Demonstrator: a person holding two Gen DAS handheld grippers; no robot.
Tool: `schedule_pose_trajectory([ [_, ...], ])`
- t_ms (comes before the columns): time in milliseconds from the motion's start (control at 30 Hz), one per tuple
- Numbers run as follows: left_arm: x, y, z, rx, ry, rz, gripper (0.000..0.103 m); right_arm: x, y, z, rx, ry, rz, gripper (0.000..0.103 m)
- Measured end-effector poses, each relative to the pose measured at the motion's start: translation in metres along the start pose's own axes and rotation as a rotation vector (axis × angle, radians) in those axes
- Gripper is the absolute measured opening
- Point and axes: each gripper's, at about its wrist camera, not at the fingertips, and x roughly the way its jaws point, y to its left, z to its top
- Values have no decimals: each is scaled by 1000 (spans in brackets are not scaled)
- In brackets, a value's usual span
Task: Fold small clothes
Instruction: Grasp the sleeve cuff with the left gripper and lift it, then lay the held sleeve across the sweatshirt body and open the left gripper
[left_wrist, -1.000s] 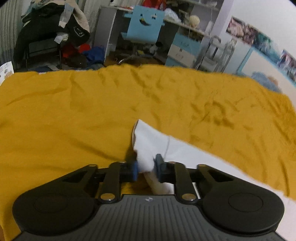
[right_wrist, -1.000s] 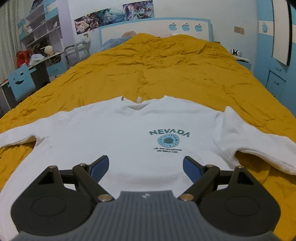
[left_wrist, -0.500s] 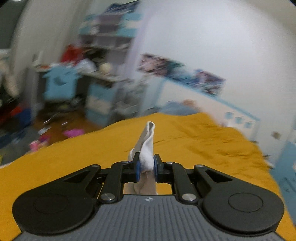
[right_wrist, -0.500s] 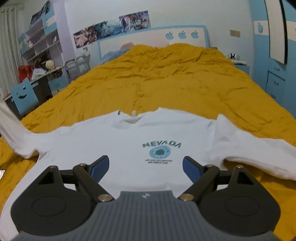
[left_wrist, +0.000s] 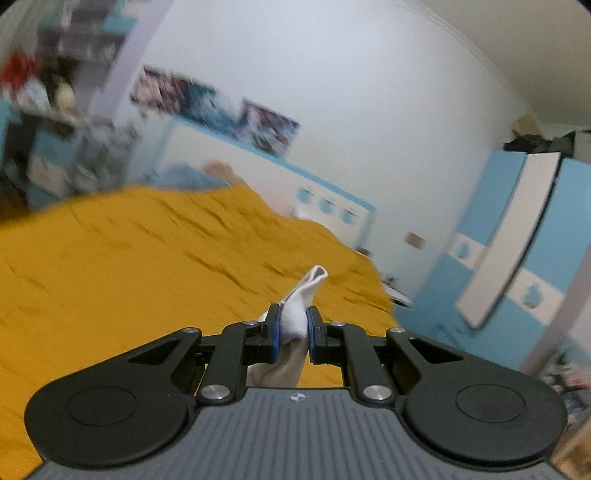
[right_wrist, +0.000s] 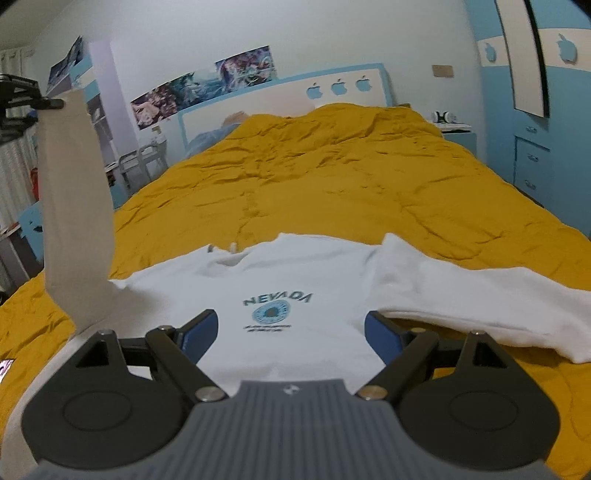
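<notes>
The left gripper (left_wrist: 292, 326) pinched the cuff of one sleeve (right_wrist: 75, 206), lifted high above the white sweatshirt (right_wrist: 295, 291) on the yellow blanket (right_wrist: 332, 177). The right gripper (right_wrist: 291, 332) hovered spread and empty. The cuff could slip out (the bite looked small), or the body could drag and wrinkle.

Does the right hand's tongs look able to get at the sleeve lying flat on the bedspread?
Probably yes. The right tongs are open and empty above the sweatshirt, and the flat sleeve lies uncovered just to their right on the yellow bedspread. The left tongs hold only the other sleeve.
</notes>
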Motion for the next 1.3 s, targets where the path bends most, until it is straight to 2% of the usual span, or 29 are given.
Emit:
schedule_pose_trajectory([
  [200, 36, -5, -33, -75, 86, -72, 14, 3, -14, 5, 16, -13, -15, 82],
  [333, 57, -5, -57, -137, 150, -91, 13, 10, -17, 5, 19, -5, -9, 82],
  [533, 88, -11, -125, -140, 309, -88, 12, 25, -23, 4, 25, 20, -23, 82],
  [700, 118, -15, -179, -101, 471, -89, 12, 38, -29, 8, 29, 34, -84, 82],
  [767, 126, -18, -196, -86, 537, -105, 12, 43, -30, 10, 23, 43, -106, 76],
  [867, 131, -25, -219, -58, 622, -124, 18, 53, -32, 14, 19, 60, -125, 66],
  [933, 131, -28, -226, -26, 667, -153, 35, 60, -33, 16, 20, 74, -134, 58],
  [967, 128, -28, -227, -14, 676, -165, 40, 64, -33, 17, 20, 80, -135, 58],
  [1033, 120, -23, -223, -10, 668, -182, 58, 69, -32, 19, 21, 86, -126, 58],
  [1167, 93, 2, -206, 29, 648, -208, 64, 82, -29, 21, 24, 102, -102, 58],
  [1233, 80, 15, -197, 78, 616, -164, 64, 91, -27, 22, 37, 116, -82, 58],
  [1300, 62, 37, -188, 147, 572, -79, 64, 103, -27, 23, 55, 131, -67, 58],
])
